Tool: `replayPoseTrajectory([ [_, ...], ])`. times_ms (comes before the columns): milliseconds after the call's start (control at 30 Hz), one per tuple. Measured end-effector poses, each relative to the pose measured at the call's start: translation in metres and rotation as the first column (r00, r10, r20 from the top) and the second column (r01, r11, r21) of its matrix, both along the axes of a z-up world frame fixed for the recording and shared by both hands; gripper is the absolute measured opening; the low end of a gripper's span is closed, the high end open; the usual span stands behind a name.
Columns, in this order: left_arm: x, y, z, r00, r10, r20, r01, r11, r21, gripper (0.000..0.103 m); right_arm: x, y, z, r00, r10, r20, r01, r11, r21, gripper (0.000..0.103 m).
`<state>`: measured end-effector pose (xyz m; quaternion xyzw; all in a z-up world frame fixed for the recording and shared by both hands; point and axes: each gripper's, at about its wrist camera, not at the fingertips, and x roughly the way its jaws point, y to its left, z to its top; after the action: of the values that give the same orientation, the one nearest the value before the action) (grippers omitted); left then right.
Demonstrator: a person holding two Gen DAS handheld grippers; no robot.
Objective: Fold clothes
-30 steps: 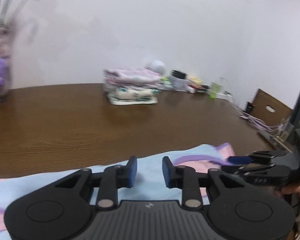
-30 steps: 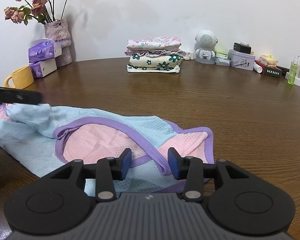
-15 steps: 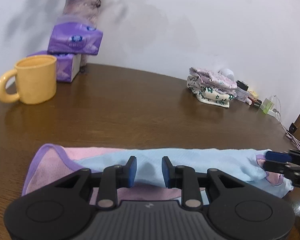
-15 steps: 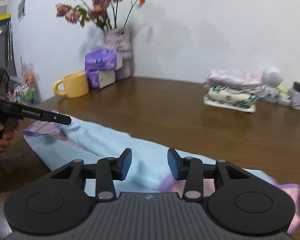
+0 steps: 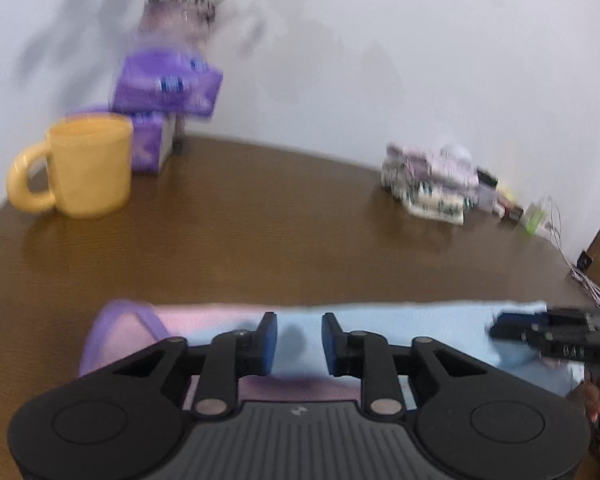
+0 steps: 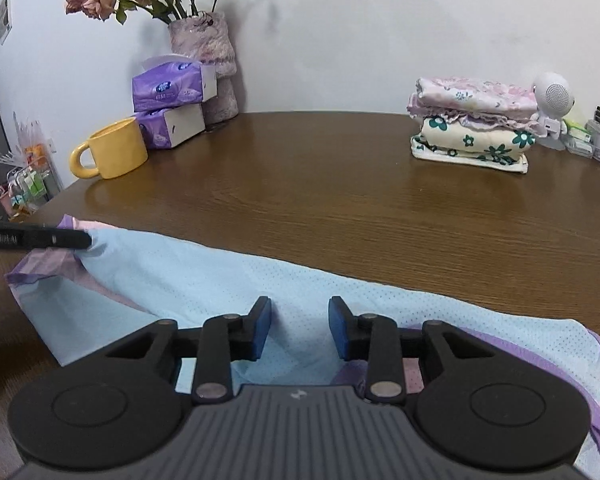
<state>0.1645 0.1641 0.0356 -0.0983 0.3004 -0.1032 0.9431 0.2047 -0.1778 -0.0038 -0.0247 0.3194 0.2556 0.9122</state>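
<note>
While you held the light-blue garment stretched flat along the near edge of the bench, both grippers hovered over its folded far edge. Your left gripper stood partly spread, and whether its pads touched the cloth could not be told through the blur. Your right gripper was closing with cloth lying below and between its jaws, not yet pinched. Risks from here, as judged: if the right jaws caught only the top layer, the fold would peel apart when lifted. If the two hands pulled unevenly, the pink and purple trim at the right end would skew out of line. The yellow mug and the folded stack stood well apart on the far side.
</note>
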Motion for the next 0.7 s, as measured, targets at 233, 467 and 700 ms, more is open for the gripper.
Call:
replayPoseTrajectory([
  [233, 0.016, 0.021, -0.009, 0.996, 0.074, -0.040, -0.072, 0.996, 0.043, 0.023, -0.004, 0.009, -0.002, 1.000, 0.009, 0.019, -0.009, 0.999, -0.041, 0.033],
  [467, 0.016, 0.050, -0.018, 0.990, 0.129, -0.062, -0.128, 0.992, 0.015, 0.015, -0.006, 0.008, -0.005, 0.999, 0.014, 0.035, -0.013, 0.999, -0.038, 0.033],
  [700, 0.016, 0.068, -0.021, 0.984, 0.163, -0.069, -0.168, 0.983, -0.074, 0.013, -0.005, 0.005, -0.004, 1.000, 0.014, 0.026, -0.014, 1.000, -0.020, 0.037],
])
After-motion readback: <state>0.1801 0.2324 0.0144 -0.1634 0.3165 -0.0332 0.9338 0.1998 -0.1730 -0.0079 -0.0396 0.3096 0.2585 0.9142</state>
